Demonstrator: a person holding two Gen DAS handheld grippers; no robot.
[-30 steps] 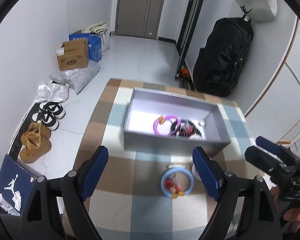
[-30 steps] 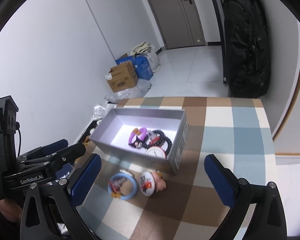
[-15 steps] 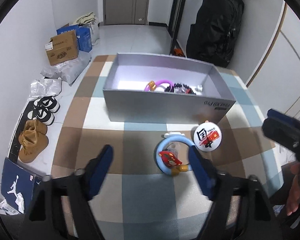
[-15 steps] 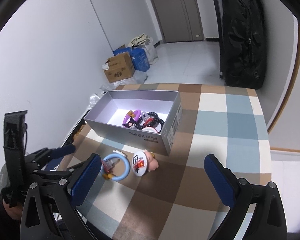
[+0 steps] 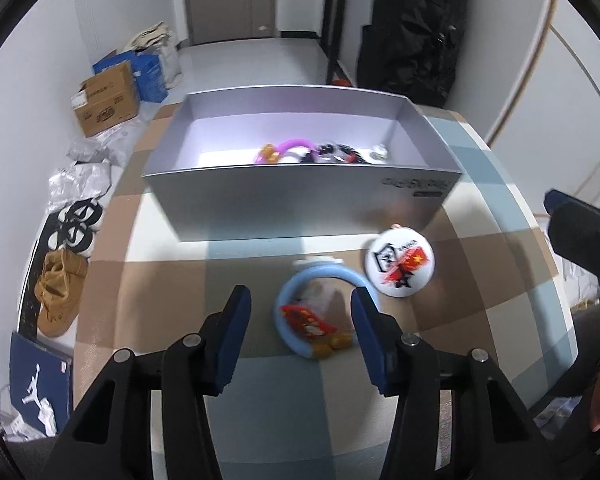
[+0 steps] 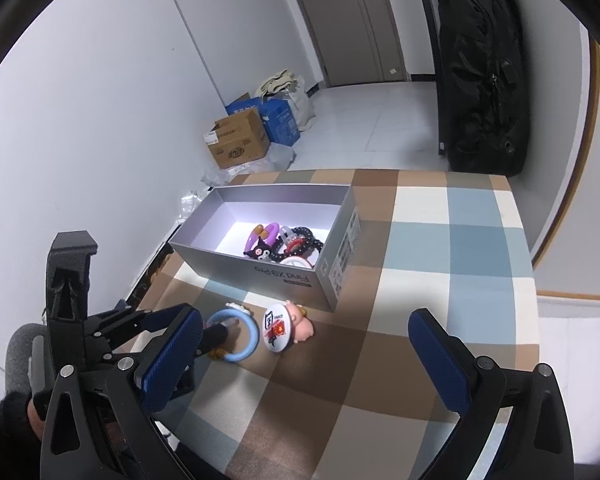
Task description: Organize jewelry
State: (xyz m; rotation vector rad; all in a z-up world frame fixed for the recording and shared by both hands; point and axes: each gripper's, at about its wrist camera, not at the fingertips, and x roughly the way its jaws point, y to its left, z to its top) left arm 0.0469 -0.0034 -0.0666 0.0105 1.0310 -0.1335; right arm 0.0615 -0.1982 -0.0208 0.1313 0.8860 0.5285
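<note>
Checked blue, brown and white tablecloth (image 5: 172,288) under everything. Left gripper (image 5: 300,330) closing, pads not yet touching light blue plastic ring bracelet (image 5: 320,280) between them, on cloth before open grey cardboard box (image 5: 300,208). Bracelet likely light, stiff, slick; pinch across band. Right gripper (image 6: 304,358) spread wide, empty.

Left tongs (image 5: 300,334), right tongs (image 6: 304,354): black frames, blue ribbed pads, silver screws; grey padded handle (image 6: 18,356), dark sleeve (image 6: 0,432).
</note>
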